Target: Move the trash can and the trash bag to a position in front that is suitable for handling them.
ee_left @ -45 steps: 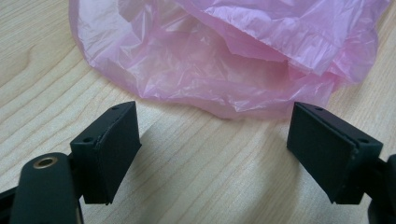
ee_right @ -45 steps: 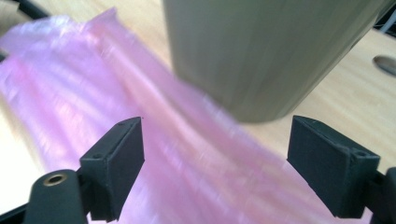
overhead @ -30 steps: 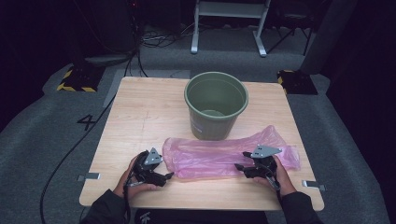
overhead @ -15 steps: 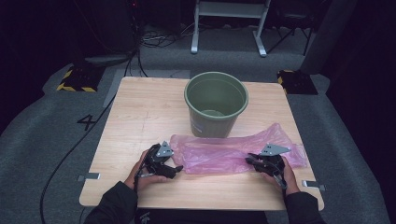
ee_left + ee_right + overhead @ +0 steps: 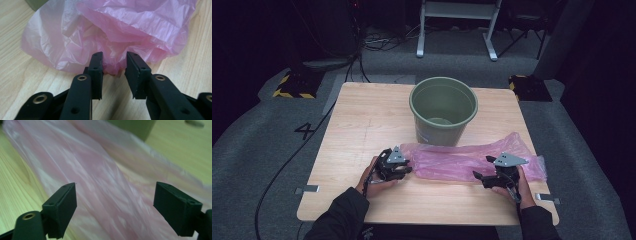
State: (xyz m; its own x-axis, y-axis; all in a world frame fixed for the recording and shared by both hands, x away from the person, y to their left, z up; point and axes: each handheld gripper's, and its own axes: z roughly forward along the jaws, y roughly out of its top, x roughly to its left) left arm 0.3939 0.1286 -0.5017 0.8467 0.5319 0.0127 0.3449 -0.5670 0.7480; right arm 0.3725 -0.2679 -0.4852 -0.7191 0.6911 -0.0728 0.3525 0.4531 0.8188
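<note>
We see a thin, translucent pink plastic bag (image 5: 464, 161) lying flat and crinkled, stretched out lengthwise just in front of the round green plastic bucket (image 5: 443, 107). Its far edge sits near the bucket's base, and its left end bunches into soft folds (image 5: 110, 37).

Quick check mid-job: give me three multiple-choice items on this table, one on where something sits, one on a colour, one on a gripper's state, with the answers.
1. Where is the green bucket relative to the pink plastic bag?
A. beyond it
B. nearer the person
C. lying on it

2. What colour is the plastic bag?
A. blue
B. pink
C. black

3. How do the right gripper jaws stand?
A. clamped on the bucket rim
B. shut on nothing
C. wide apart over the bag

Answers: 1 A, the high view shows the bucket on the table's far side, behind the bag. 2 B, all views show pink film. 3 C, the right gripper view shows a broad gap with the bag beneath, the jaws having just opened.
</note>
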